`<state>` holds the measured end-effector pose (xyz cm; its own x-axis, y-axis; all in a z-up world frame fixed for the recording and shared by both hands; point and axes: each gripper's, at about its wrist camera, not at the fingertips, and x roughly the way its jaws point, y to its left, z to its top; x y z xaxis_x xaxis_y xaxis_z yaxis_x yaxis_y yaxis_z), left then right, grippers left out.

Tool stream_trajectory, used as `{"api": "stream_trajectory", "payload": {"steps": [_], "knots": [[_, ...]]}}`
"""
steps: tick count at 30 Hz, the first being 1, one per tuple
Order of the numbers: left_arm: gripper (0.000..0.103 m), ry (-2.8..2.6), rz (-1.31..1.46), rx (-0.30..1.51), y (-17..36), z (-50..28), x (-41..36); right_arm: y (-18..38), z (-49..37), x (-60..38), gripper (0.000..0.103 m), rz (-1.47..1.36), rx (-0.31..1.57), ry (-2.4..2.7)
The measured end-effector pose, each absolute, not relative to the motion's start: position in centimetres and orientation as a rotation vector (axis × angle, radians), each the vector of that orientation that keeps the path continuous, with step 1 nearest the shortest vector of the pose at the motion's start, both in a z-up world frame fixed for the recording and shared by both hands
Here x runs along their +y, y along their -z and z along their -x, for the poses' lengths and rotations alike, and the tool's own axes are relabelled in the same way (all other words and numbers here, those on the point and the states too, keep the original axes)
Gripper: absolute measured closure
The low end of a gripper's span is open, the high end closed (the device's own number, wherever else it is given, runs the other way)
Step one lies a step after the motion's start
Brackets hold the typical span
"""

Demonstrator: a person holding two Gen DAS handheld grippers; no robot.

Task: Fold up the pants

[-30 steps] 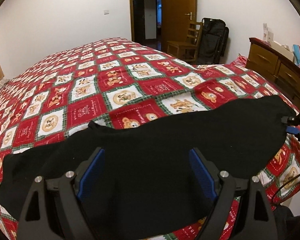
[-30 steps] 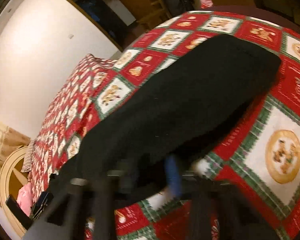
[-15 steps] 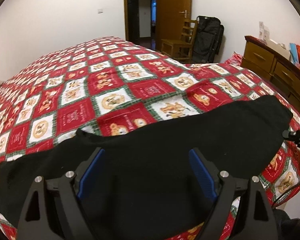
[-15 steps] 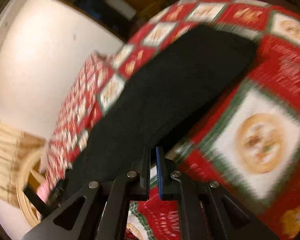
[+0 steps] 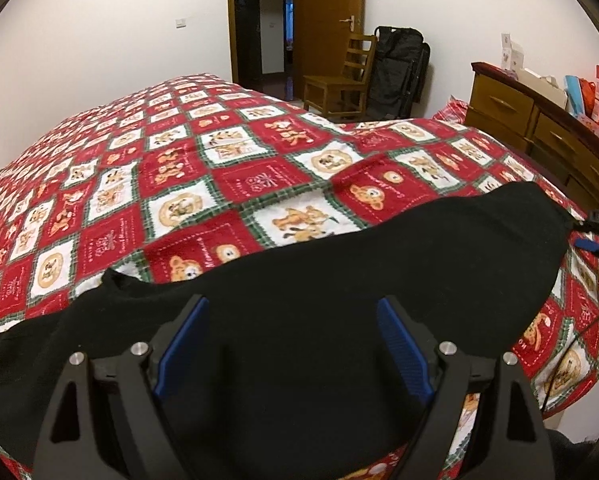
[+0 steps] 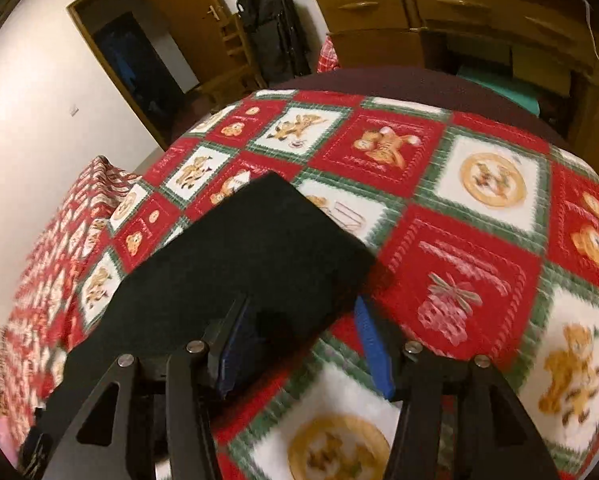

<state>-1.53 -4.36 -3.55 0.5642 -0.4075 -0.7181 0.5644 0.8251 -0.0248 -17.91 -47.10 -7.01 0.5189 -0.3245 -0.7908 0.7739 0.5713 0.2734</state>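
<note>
On quilted bedspread (image 5: 227, 184): soft (blk) pants (image 5: 339, 288)

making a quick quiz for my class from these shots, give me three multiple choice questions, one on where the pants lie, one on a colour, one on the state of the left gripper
1. Where do the pants lie?
A. on the wooden chair
B. on the bed's patterned quilt
C. on the dresser

2. What colour are the pads inside the left gripper's fingers?
A. blue
B. yellow
C. white

3. How does the left gripper stand?
A. shut on the pants
B. shut on nothing
C. open above the pants

Answers:
1 B, the black cloth is spread across the red, white and green quilt.
2 A, both pads show blue against the black fingers.
3 C, its fingers stand wide apart with cloth showing between them, unpinched.
</note>
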Motion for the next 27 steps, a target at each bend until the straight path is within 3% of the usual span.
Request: {"api": "stream_trajectory", "payload": {"steps": [5, 7, 19, 27], "knots": [[0.015, 0.576, -0.232, 0.797, 4.1, 1.8, -4.9, 7.0, 15.0, -48.0, 0.054, -0.606, 0.790, 0.733], [0.015, 0.567, -0.233, 0.803, 4.4, 1.8, -5.0, 6.8, 14.4, -47.8, 0.092, -0.588, 0.811, 0.689], [0.015, 0.542, -0.235, 0.883, 6.4, 1.2, -5.0, 6.7, 18.4, -48.8, 0.093, -0.818, 0.619, 0.567], [0.015, 0.526, -0.180, 0.822, 3.9, 0.4, -2.7, -1.9, 15.7, -40.8, 0.093, -0.531, 0.549, 0.386]]}}
